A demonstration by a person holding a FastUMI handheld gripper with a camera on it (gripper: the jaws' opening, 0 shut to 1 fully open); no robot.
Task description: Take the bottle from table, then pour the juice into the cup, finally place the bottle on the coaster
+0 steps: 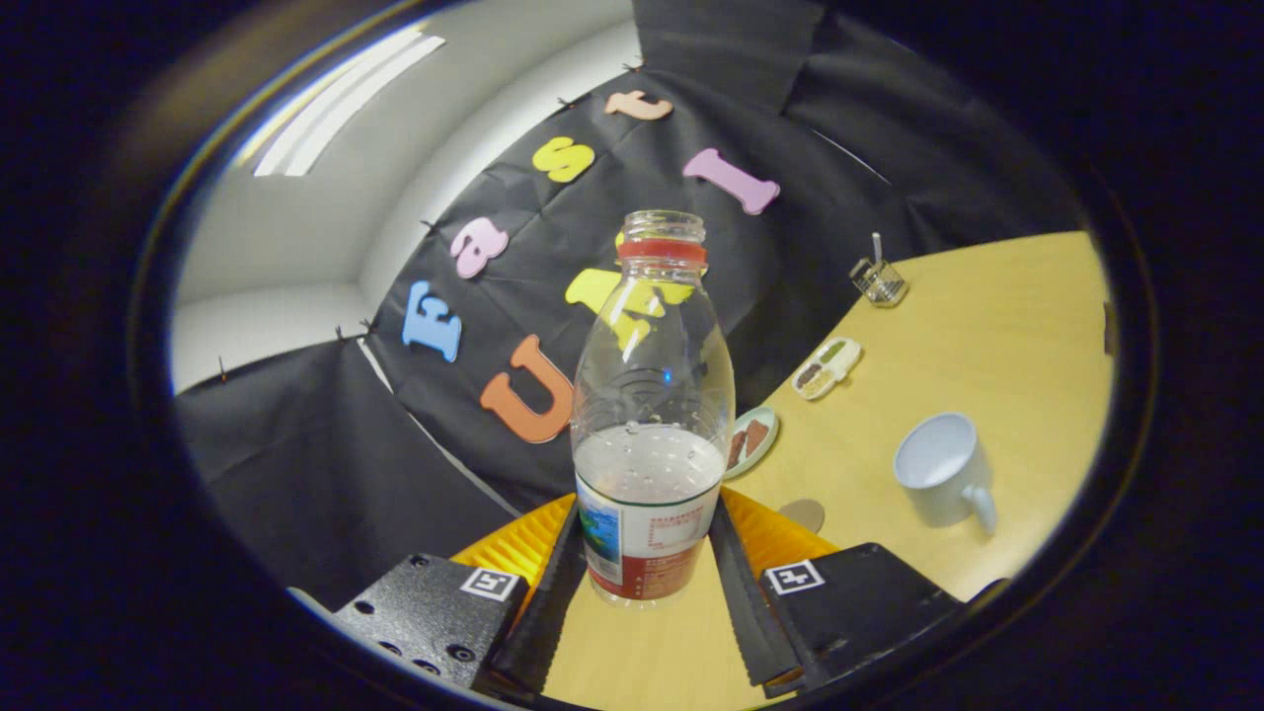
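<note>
A clear plastic bottle point(647, 425) with a red neck ring and no cap sits between my fingers, about a third full of pale, cloudy juice. My gripper point(644, 538) is shut on its labelled lower part, one finger pressing on each side. The wooden table point(987, 326) appears slanted behind the bottle. A white cup point(943, 479) with a handle stands on the table beyond my right finger, its mouth open and turned toward me. A small round brown coaster point(802, 513) lies just ahead of the right finger, between the bottle and the cup.
A green plate point(752, 439) with brown pieces sits right behind the bottle. Farther back along the table are a white divided tray point(828, 367) and a wire basket point(879, 281). The black cloth wall borders the table's far side.
</note>
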